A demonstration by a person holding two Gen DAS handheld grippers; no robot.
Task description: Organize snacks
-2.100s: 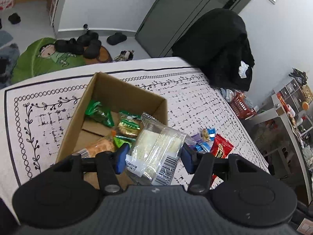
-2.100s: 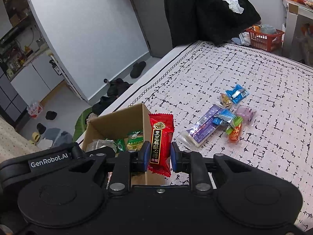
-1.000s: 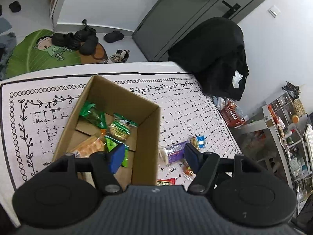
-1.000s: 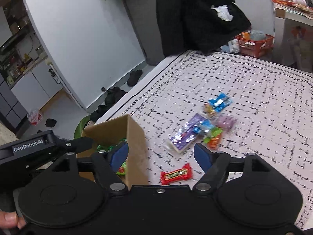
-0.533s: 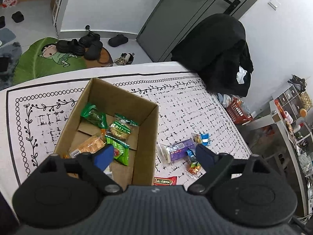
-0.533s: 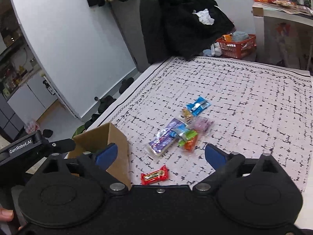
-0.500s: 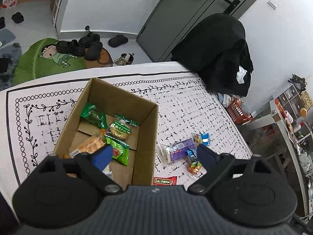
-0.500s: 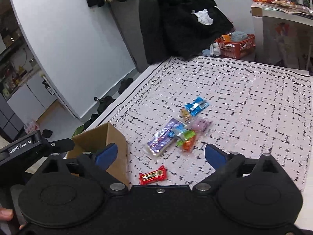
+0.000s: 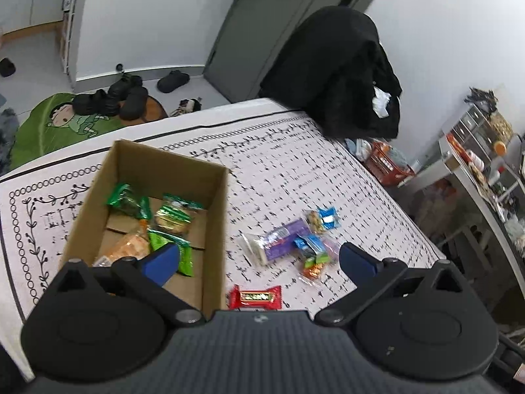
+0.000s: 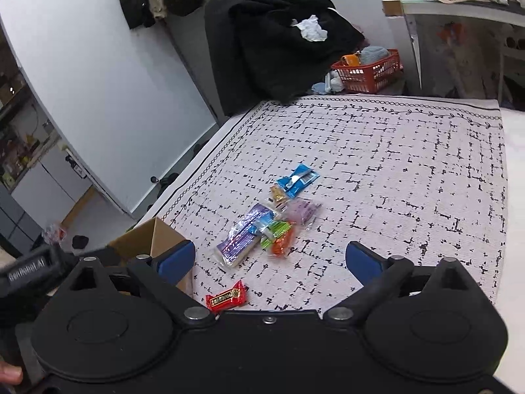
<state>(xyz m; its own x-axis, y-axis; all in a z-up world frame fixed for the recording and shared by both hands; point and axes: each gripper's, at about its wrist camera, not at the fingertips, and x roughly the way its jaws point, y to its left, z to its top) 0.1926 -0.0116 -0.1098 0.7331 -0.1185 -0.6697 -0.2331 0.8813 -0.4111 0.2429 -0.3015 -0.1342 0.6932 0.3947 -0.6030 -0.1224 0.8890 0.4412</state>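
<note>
An open cardboard box (image 9: 216,216) sits on the patterned cloth with green packets (image 9: 128,198) and an orange packet (image 9: 131,246) inside. A red candy bar (image 9: 256,296) lies on the cloth just right of the box. Beyond it is a loose pile: a purple packet (image 9: 282,241), a blue packet (image 9: 328,216) and small green and orange ones. My left gripper (image 9: 259,259) hangs above the box's right wall, its jaws opening with nothing between them. My right gripper (image 10: 269,261) is open and empty, above the red bar (image 10: 226,298) and short of the pile (image 10: 242,236).
A black coat heap (image 9: 334,72) stands past the far corner of the bed. A red basket (image 10: 367,72) and a cluttered desk (image 10: 459,10) are at the right. Shoes (image 9: 111,98) and a green mat (image 9: 49,124) lie on the floor. The box corner (image 10: 154,239) is at lower left.
Both grippers let go and spread wide: the clear packet has left the left jaws, and the red bar now lies on the cloth beside the box. Both views swung right toward the pile.
</note>
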